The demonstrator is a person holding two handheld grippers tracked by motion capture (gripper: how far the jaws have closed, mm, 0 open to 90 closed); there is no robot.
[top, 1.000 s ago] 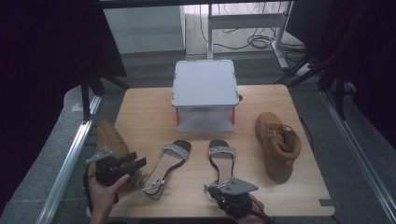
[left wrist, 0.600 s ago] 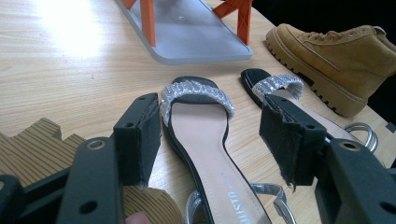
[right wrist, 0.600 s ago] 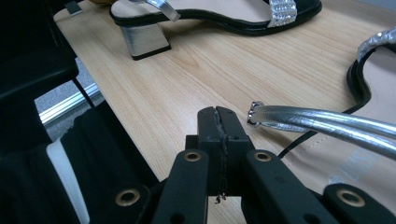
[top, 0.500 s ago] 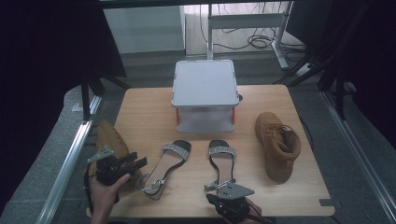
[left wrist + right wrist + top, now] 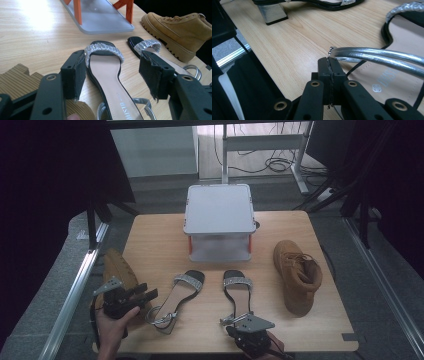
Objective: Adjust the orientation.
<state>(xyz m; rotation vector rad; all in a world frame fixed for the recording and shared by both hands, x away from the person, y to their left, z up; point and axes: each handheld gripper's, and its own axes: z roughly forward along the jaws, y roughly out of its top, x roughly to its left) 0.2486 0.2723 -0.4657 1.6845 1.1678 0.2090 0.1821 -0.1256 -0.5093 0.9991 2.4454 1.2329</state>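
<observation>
While flat, black silver-strapped sandal (image 5: 236,294)

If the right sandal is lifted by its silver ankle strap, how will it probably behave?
The right sandal would likely hang and swing, since its silver strap is a thin loop. Its slim sole suggests little weight. The shiny strap may slip.

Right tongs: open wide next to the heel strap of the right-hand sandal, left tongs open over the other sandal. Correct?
Not quite. The right tongs are shut, pads pressed together, as the right gripper view shows. They do sit by the silver heel strap of the right-hand sandal; the left tongs are open over the other sandal.
</observation>
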